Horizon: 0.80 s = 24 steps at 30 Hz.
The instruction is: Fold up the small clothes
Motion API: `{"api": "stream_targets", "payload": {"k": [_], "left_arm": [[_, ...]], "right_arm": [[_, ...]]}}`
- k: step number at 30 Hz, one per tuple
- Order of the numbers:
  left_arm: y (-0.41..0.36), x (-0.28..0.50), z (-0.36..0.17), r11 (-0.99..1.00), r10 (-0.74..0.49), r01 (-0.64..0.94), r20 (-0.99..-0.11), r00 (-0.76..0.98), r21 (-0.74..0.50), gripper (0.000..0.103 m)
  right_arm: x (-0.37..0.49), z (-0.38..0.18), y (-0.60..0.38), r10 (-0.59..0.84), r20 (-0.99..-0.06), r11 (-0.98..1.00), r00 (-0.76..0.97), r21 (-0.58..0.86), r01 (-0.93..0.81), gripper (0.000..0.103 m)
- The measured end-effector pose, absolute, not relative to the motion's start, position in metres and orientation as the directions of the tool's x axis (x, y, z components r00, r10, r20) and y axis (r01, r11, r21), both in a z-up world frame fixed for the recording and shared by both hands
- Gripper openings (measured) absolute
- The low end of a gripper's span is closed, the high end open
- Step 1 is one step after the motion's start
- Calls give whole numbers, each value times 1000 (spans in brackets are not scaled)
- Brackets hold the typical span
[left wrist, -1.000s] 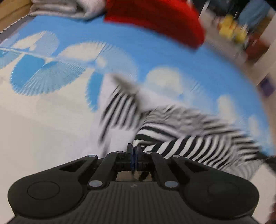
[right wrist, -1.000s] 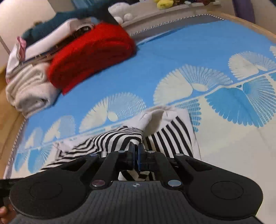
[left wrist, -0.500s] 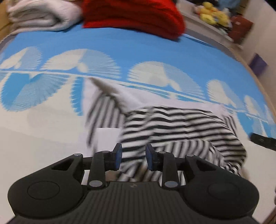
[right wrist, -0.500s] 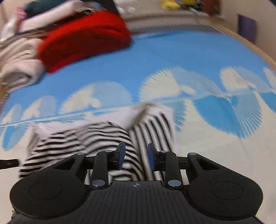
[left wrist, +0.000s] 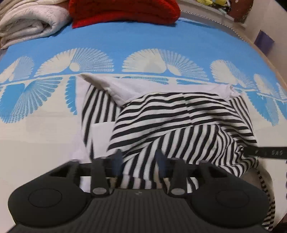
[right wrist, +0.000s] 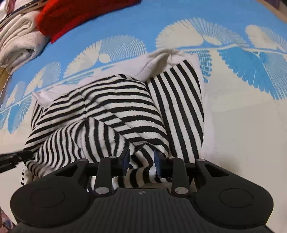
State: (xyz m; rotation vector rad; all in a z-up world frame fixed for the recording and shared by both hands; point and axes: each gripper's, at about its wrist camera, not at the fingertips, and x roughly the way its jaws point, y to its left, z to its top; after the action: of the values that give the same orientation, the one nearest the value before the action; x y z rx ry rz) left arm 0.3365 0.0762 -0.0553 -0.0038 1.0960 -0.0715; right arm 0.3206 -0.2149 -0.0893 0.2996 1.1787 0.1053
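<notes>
The striped top point(left wrist: 179, 116) lay partly folded on the blue-and-white mat point(left wrist: 125, 39), near both grippers, with its white collar edge point(left wrist: 111, 86) on the far side. The left gripper point(left wrist: 138, 161) hung over the near hem; its jaws were opening, about half apart, with striped cloth showing between them but not pinched. The right gripper point(right wrist: 141, 157) stood over the near edge on the other side, jaws partly apart and likewise clear of the cloth lying between them. Neither held anything. The top appeared to be light, soft knit: it would drape, wrinkle and slide on the mat rather than hold a crease. It was judged best gripped at a doubled edge or corner, pinching all layers together. A red knit point(left wrist: 123, 10) and a white blanket point(left wrist: 30, 21) lay stacked at the far left, well apart.
</notes>
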Motion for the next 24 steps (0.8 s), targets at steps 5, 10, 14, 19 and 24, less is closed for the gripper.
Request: {"api": "stream_targets", "payload": {"k": [5,10,14,19,24], "left_arm": [[83,329,-96,999,51,-30,-954,294,44,50],[77,291,-28,1000,-2,-23,-869,494,-15,54],[69,243,13,1000,28,-26,-817,576,16,54],[68,162,44,998,37,5,-714,699,57,84],[77,90,44,997,65,-16,-692,719,78,85]], "right_arm": [[308,-108,-209,197,-921,967,337,239,87,31],[272,-48,-227,205,-857,955,473,281,97,31],[231,12,-245,179,-774,965,608,258,45,31],[160,57,-270,174,-670,965,722,261,10,36],[89,42,-282,156,-638,964,754,265,24,36]]}}
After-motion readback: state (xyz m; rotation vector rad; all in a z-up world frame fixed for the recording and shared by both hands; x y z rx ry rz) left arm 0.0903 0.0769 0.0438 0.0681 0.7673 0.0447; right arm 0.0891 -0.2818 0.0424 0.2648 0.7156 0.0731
